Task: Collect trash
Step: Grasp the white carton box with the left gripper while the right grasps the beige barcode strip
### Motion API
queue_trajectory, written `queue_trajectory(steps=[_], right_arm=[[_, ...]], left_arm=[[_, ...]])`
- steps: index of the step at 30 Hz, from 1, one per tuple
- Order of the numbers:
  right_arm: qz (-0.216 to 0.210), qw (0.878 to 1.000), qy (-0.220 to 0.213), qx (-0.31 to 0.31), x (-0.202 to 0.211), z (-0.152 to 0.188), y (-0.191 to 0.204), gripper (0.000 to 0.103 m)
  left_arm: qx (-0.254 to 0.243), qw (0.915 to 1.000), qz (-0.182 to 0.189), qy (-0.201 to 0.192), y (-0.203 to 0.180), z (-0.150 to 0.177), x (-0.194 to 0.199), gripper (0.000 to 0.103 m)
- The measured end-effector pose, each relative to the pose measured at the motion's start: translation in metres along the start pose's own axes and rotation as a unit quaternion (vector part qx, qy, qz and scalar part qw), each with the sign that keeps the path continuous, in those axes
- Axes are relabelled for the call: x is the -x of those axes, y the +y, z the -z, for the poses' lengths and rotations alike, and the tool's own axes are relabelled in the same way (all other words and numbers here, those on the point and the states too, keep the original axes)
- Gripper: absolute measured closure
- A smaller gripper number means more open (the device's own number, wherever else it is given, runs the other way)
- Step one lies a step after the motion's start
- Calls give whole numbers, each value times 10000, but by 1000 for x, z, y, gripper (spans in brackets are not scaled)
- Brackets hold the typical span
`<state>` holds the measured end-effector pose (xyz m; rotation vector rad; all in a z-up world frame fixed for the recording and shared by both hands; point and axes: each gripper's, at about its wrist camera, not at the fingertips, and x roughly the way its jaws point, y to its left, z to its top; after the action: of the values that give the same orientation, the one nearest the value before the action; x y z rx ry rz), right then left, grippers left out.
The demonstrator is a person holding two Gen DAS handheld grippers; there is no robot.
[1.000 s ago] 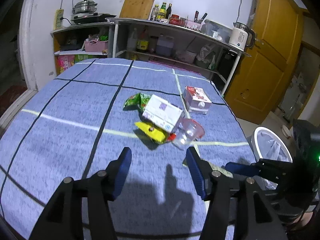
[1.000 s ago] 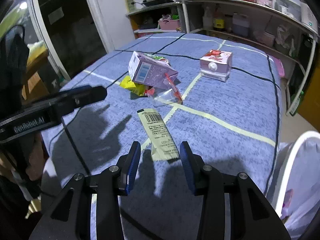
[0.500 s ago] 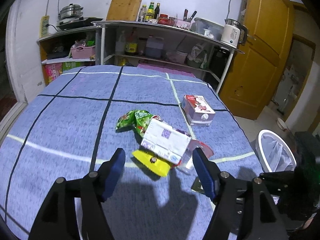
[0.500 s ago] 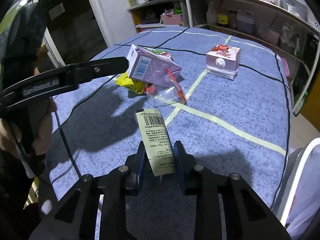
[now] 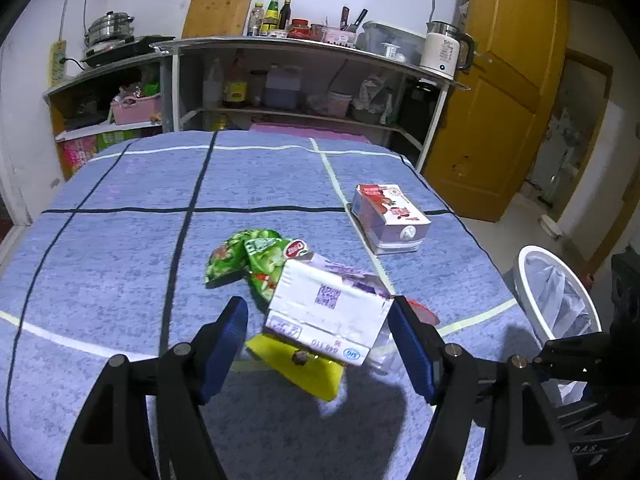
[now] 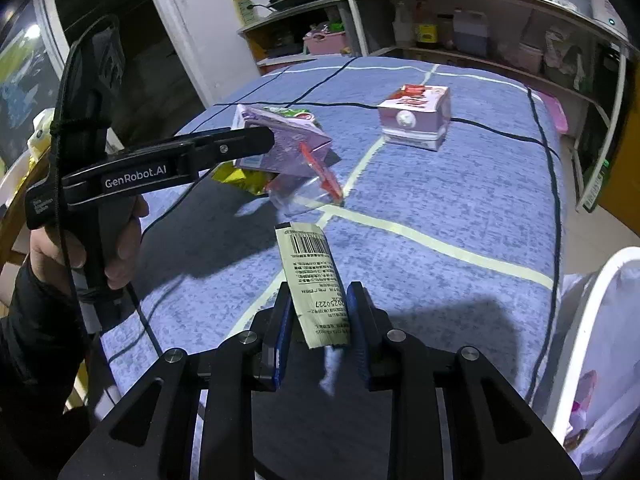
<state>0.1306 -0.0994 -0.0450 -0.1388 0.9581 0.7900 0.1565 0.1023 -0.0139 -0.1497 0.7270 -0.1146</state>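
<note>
A trash pile lies mid-table: a purple-white carton on a yellow wrapper, a green snack bag behind it and a clear plastic cup beside it. My left gripper is open, its fingers either side of the carton, which also shows in the right wrist view. My right gripper is shut on a pale barcode wrapper, held just above the cloth. A white trash bin stands off the table's right edge.
A second pink-purple carton lies farther back on the blue gridded tablecloth. Cluttered shelves stand behind the table and a wooden door at the right.
My left gripper moved forward until its open fingers flank the carton. My right gripper closed on the barcode wrapper and lifted its near end.
</note>
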Motion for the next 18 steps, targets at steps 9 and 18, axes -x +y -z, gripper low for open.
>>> queue_trajectory(steps=[9, 18], right_arm=[[95, 9996, -114, -252, 12, 4, -9, 75], [276, 9982, -373, -390, 34, 5, -10, 75]], left_arm=[[96, 9999, -33, -20, -3, 2, 1, 42], [223, 9991, -198, -298, -12, 5, 32, 42]])
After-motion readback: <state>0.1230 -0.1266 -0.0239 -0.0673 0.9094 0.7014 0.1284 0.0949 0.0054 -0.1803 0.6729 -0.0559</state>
